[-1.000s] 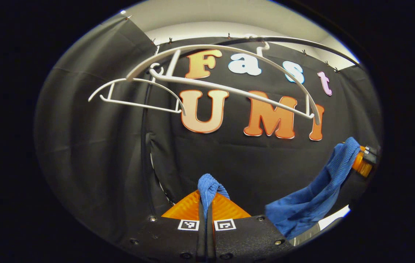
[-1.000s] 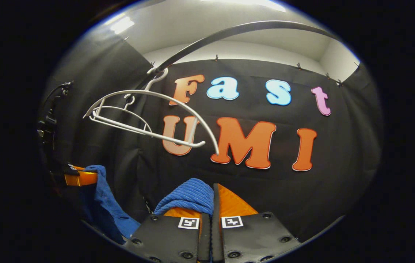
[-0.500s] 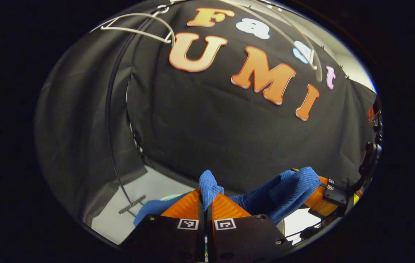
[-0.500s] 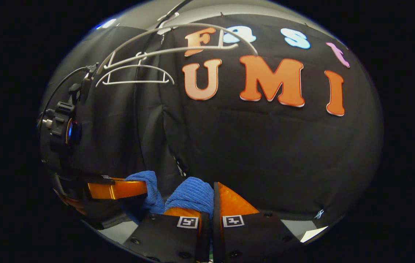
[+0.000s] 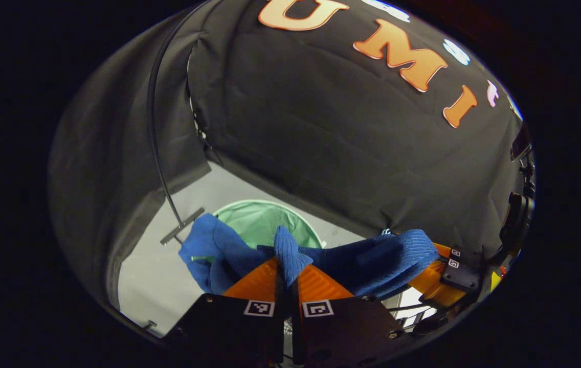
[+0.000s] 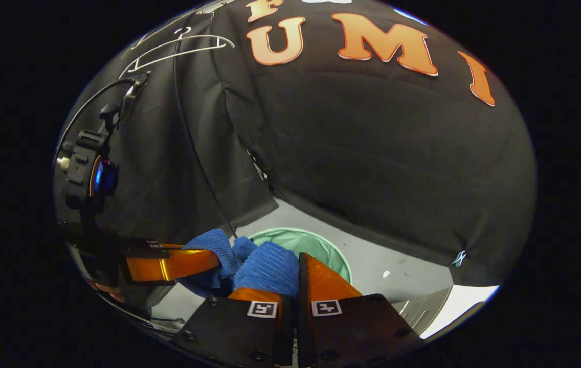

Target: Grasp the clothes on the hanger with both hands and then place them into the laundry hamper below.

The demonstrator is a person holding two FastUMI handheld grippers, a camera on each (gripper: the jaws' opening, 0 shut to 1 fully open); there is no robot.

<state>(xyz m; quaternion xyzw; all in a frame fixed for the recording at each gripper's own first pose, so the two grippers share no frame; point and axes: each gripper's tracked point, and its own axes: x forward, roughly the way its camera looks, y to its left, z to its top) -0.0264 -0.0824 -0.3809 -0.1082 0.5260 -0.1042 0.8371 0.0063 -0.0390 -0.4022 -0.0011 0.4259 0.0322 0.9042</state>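
A fold of the blue garment point(image 5: 290, 253) is pinched between the pressed-together jaws of the left gripper point(image 5: 286, 273); another fold is clamped by the right gripper point(image 6: 294, 271). The cloth is held above the green hamper point(image 5: 260, 222) on the floor point(image 5: 142, 276).

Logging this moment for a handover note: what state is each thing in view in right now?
Blue garment: off the hanger, stretched between both grippers above the hamper.
Left gripper: jaws shut on the garment.
Right gripper: jaws shut on the garment.
Green hamper: open, on the floor below.
White hangers: bare, hanging.
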